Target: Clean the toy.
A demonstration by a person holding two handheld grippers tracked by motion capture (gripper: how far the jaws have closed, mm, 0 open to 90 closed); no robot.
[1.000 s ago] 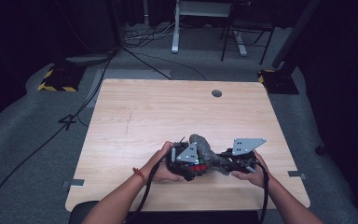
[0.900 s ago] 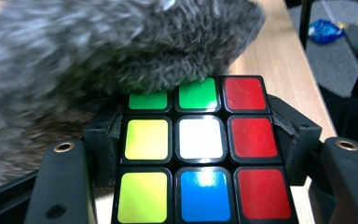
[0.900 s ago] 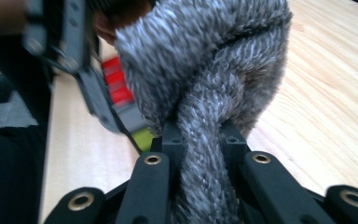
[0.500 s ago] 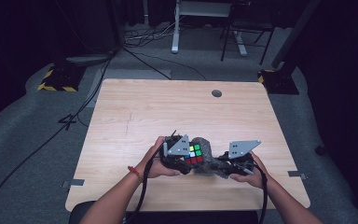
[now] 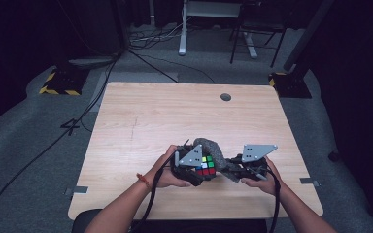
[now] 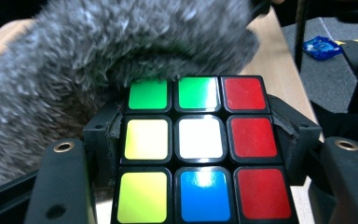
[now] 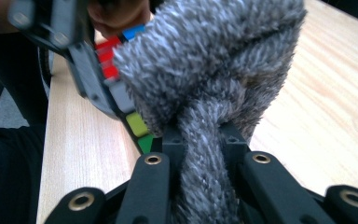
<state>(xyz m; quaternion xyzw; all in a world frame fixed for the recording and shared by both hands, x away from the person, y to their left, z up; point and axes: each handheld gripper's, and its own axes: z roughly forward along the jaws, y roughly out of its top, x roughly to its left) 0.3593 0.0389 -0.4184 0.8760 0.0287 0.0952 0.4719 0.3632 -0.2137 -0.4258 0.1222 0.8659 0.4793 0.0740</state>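
Note:
A Rubik's cube (image 5: 205, 165) sits clamped in my left gripper (image 5: 194, 171) near the table's front middle; its face (image 6: 195, 147) shows green, red, yellow, white and blue tiles between the two black jaws. A grey fluffy cloth (image 5: 214, 151) is pinched in my right gripper (image 5: 233, 170) and lies against the cube's far side. In the right gripper view the cloth (image 7: 209, 93) bunches between the jaws and covers part of the cube (image 7: 121, 60). In the left gripper view the cloth (image 6: 98, 51) hangs over the cube's top edge.
The wooden table (image 5: 165, 116) has a round cable hole (image 5: 226, 97) near its far edge. Desk legs, a chair base and cables stand on the grey floor beyond. A blue packet (image 6: 322, 46) lies on the floor to the right.
The left gripper has turned the cube so its coloured face points up toward the camera. The right gripper has brought the cloth against the cube's far side.

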